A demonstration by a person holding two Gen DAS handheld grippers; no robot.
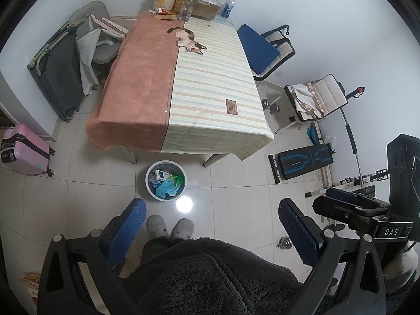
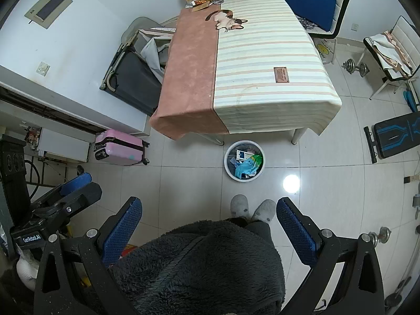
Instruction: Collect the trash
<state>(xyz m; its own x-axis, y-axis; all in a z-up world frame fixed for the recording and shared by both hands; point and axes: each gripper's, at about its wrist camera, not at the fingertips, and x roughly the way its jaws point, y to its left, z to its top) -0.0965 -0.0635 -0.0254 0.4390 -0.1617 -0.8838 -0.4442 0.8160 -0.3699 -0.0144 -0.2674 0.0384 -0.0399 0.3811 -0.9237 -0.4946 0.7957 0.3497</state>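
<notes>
- Your left gripper (image 1: pixel 212 232) is held high over the floor; its blue fingers (image 1: pixel 131 225) stand wide apart and hold nothing.
- Your right gripper (image 2: pixel 208 232) is the same: fingers wide apart, empty.
- The trash bin (image 1: pixel 149 183) stands on the tiles just in front of the table (image 1: pixel 183 84), near your slippers (image 1: pixel 170 227).
- The trash (image 1: pixel 166 183), paper and plastic wrappers, lies inside the bin.
</notes>
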